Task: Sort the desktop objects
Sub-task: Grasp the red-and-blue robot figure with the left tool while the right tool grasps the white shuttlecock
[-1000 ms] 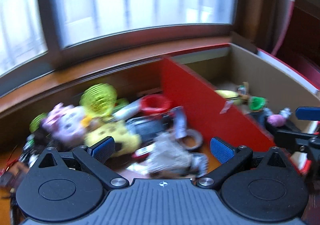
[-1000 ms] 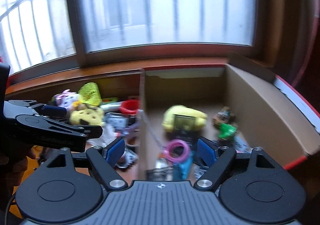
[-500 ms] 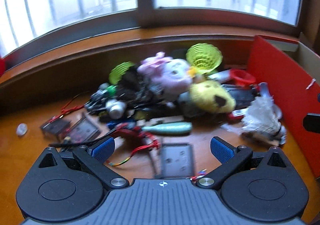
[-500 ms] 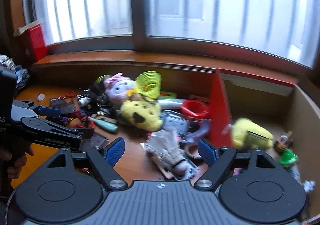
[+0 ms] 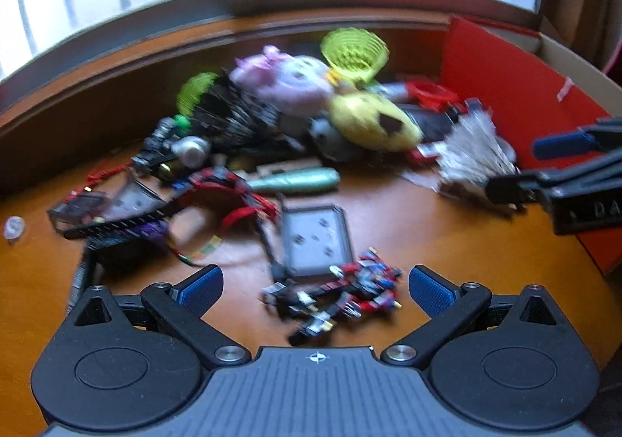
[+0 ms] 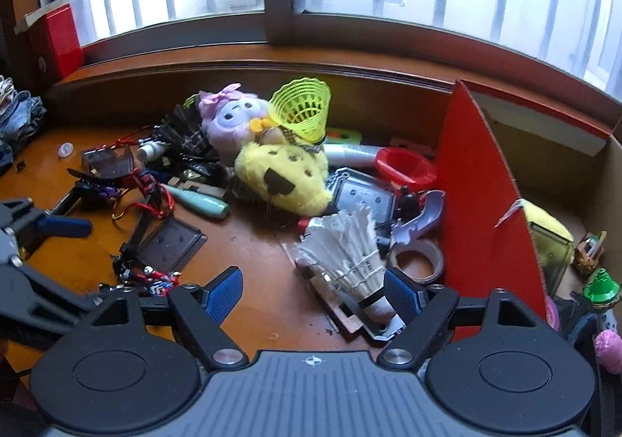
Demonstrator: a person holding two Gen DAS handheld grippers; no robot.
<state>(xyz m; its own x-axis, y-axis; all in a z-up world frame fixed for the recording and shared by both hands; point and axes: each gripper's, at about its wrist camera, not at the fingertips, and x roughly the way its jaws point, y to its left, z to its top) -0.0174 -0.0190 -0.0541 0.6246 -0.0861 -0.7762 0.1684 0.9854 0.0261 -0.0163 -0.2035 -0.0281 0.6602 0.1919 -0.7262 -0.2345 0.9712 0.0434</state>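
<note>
Here, everything is placed against the red-walled cardboard box.

Wooden desk (image 6: 268,305): orange-brown and glossy, it carries the whole clutter and meets the windowsill at the back.
Cardboard box (image 6: 478,180): red outside, plain brown inside, it stands at the desk's right end; a yellow plush and small toys already lie inside it.
Pile of objects (image 6: 272,165): spread over the desk to the left of the box, reaching right up to its red wall.
Yellow plush (image 6: 283,176): fluffy, with dark patches, near the middle of the pile, a little left of the box.
Lilac plush (image 6: 229,122): pale purple with a pink bow, behind the yellow one and farther from the box.
Yellow-green mesh basket (image 6: 303,108): tilted, touching the lilac plush on the side nearer the box.
White shuttlecock (image 6: 346,254): feathered, lying on its side just beside the box wall.
Clear plastic case (image 5: 315,235): flat, grey-tinted, well left of the box on bare wood.
Small red-and-blue figure (image 5: 346,293): a jumble of tiny parts, in front of the clear case; blurred in the left wrist view.
Left gripper (image 5: 315,285): fingers spread wide, nothing between them, hovering over the small figure.
Right gripper (image 6: 313,293): fingers spread wide and empty, with the shuttlecock just inside its right pad, close to the box wall.
</note>
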